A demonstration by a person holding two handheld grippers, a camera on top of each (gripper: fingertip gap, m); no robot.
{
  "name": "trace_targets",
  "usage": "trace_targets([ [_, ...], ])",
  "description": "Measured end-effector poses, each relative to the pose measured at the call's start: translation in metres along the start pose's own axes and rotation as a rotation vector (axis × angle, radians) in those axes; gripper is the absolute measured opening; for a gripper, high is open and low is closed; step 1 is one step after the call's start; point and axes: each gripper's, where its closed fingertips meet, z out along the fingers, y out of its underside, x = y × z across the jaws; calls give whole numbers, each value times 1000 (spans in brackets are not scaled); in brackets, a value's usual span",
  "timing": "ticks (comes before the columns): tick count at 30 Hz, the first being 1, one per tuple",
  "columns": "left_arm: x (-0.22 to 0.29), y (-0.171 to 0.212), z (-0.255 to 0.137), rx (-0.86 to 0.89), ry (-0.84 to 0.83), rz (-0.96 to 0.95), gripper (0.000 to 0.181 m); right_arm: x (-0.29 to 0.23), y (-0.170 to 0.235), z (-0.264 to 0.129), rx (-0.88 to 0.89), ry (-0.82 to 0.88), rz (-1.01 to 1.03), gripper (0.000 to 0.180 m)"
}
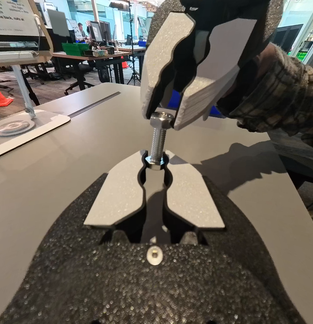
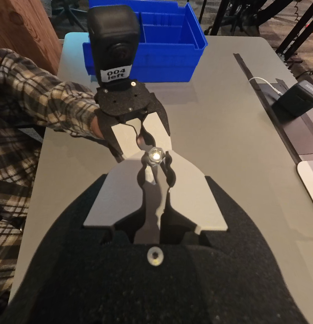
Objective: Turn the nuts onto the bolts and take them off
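Steel bolt upright over the grey table, head pinched low in the left gripper to stop it turning. Nut at the thread's tip, clamped from twelve o'clock by the right gripper, placed for twisting. Blue bin beyond, likely for parts.

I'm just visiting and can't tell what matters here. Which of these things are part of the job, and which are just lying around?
Part of the job:
- bolt, standing upright
- nut at its top, held by the right gripper
- left gripper, holding the bolt's head

Just lying about:
- blue bin
- black box with white cable
- stand base on the table
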Motion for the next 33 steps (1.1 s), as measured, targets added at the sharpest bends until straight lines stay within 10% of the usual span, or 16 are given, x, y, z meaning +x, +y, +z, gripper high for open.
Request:
trace_targets([
  [33, 33, -10, -10, 57, 330, -38, 15, -28, -12, -7, 231, -400, -216, 18],
])
